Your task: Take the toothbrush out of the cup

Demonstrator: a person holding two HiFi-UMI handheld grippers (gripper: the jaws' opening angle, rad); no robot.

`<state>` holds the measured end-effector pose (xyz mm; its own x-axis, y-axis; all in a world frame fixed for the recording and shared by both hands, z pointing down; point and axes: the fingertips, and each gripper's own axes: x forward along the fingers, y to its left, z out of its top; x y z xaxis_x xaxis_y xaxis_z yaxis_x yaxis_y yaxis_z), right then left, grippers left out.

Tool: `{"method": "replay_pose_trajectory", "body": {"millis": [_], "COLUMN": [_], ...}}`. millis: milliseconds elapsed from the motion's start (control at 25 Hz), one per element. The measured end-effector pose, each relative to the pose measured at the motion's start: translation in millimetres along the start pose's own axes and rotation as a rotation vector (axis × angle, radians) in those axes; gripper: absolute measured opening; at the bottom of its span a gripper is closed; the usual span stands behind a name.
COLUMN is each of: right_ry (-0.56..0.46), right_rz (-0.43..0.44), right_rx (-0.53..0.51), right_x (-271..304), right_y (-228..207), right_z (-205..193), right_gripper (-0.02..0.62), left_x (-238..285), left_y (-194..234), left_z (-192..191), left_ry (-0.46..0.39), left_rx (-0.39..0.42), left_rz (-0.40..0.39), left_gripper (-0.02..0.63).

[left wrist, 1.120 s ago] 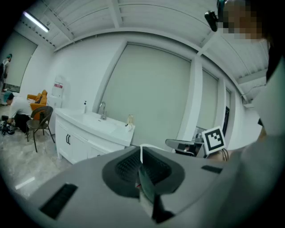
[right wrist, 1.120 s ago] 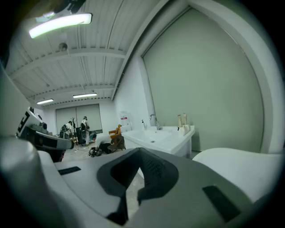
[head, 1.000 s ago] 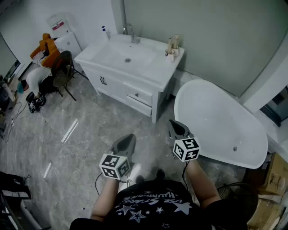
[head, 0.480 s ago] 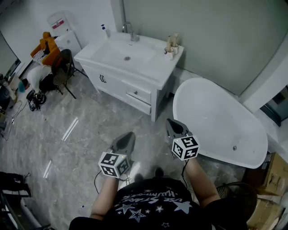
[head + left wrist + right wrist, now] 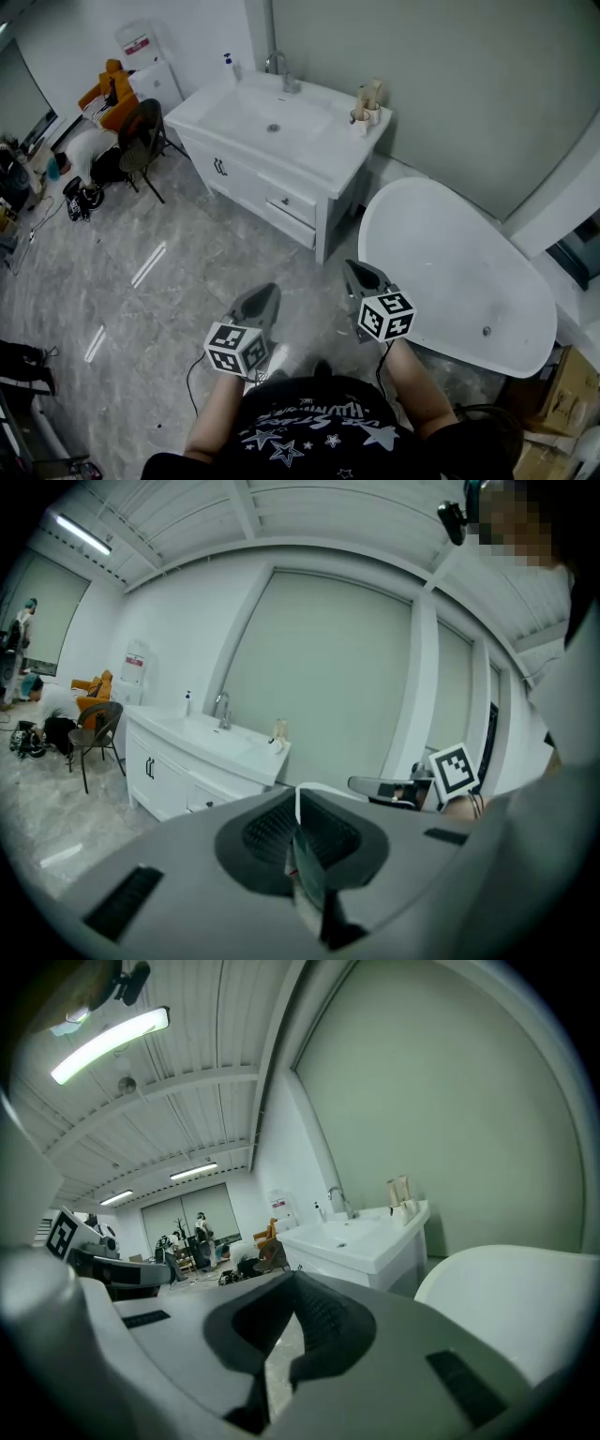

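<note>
Small cups [image 5: 362, 115] stand at the back right corner of the white vanity [image 5: 328, 155], far ahead of me, with a toothbrush [image 5: 369, 93] sticking up out of them. The same cups [image 5: 278, 734] appear tiny in the left gripper view, and the cups [image 5: 404, 1207] also show on the vanity's right end in the right gripper view. My left gripper [image 5: 270, 289] and right gripper [image 5: 354, 267] hover over the floor in front of my body, well short of the vanity. Both have their jaws together with nothing held, as the left gripper [image 5: 298, 795] and right gripper [image 5: 292, 1281] show up close.
A white bathtub [image 5: 469, 272] lies to the right, close to my right gripper. The vanity has a faucet [image 5: 281, 69] and a soap bottle [image 5: 228, 63]. A chair [image 5: 141, 141] and an orange bundle [image 5: 110, 89] stand at the left. Cardboard boxes [image 5: 567, 384] sit at the right edge.
The head view has shifted, so the vanity now sits a little lower and further right in the picture. Both grippers hold nearly the same place, jaws unchanged.
</note>
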<state>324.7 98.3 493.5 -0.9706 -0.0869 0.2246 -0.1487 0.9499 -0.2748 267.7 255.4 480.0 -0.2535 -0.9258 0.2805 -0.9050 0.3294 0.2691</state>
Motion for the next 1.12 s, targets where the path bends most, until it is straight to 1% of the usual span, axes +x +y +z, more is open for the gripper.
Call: {"method": "replay_pose_trajectory", "body": {"millis": [120,280,400,560,680,840,1120], "right_ry": [0.027,0.038,0.051,0.062,0.063,0.063,0.07], "right_rz": [0.014,0.05,0.045,0.031,0.003,-0.044,-0.119], "right_rx": [-0.021,-0.005,-0.014,-0.007,-0.009,-0.008,0.007], "right_x": [3,10,18,29,38,57,112], "right_y": [-5,-4,-9,-15,-24,-39,-61], "right_z": [-4,-3,-4,-7,-6,1,17], "right_gripper": [0.014,0.014,0.014,0.014,0.014,0.014,0.014], "left_x": [2,1,4,13,25,49,99], "left_y": [-7,-6,-3,12,24,44,90], "left_z": [-11,-17,-14,-12,-8,1,32], "left_ry": [0.007,0.015,0.011,0.011,0.01,0.016,0.04], "left_rx": [-0.002,-0.023,-0.024,-0.022,-0.032,-0.025,-0.037], "left_rz": [0.016,0.048,0.057,0.063,0.049,0.012,-0.054], "left_gripper": [0.025,0.025,0.025,0.025,0.025,0.025,0.025]}}
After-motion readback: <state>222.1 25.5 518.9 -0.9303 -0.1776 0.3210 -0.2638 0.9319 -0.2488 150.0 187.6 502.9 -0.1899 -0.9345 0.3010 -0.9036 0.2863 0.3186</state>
